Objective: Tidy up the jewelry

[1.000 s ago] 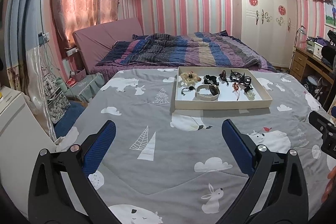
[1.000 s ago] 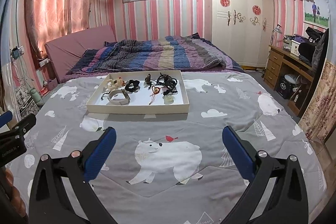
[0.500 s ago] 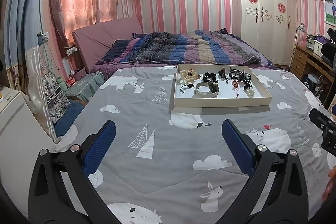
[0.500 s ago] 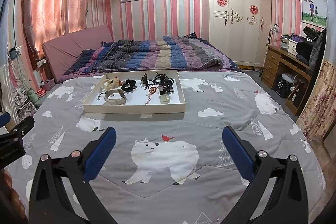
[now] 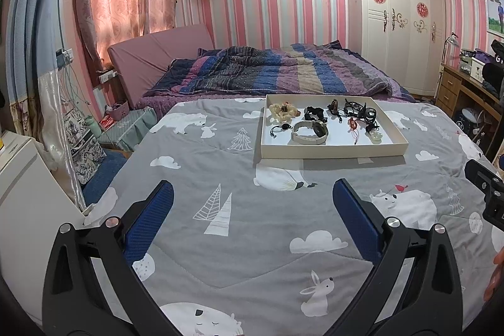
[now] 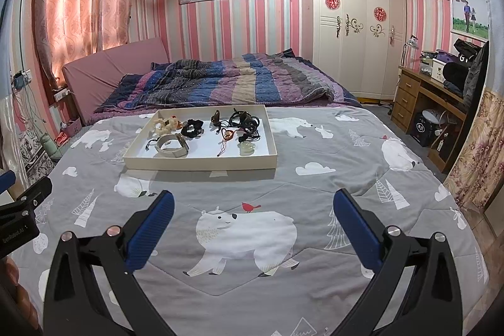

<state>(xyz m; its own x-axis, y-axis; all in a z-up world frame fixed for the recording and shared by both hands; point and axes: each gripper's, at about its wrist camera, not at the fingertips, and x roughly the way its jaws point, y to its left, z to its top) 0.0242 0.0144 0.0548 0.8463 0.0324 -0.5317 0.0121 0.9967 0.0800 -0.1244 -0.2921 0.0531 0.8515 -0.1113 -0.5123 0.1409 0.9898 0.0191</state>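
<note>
A shallow cream tray (image 5: 330,150) lies on the grey animal-print bedspread (image 5: 252,241), ahead of both grippers; it also shows in the right wrist view (image 6: 201,164). In it lie a beige watch (image 5: 310,133), a cream scrunchie (image 5: 282,111), a black scrunchie (image 5: 314,113), dark bracelets (image 5: 359,109), a red pendant (image 5: 352,124) and a pale jade piece (image 5: 375,137). My left gripper (image 5: 252,203) is open and empty above the bedspread. My right gripper (image 6: 253,210) is open and empty, right of the left one.
A striped quilt (image 5: 283,74) and a pink headboard cushion (image 5: 157,52) lie behind the tray. A white wardrobe (image 6: 352,30) and a wooden desk (image 6: 431,103) stand at the right. A white cabinet (image 5: 19,178) and bags stand left of the bed.
Both grippers have drawn back and risen slightly, so the tray looks a little smaller and farther. Both stay open and empty. Nothing in the tray moved.
</note>
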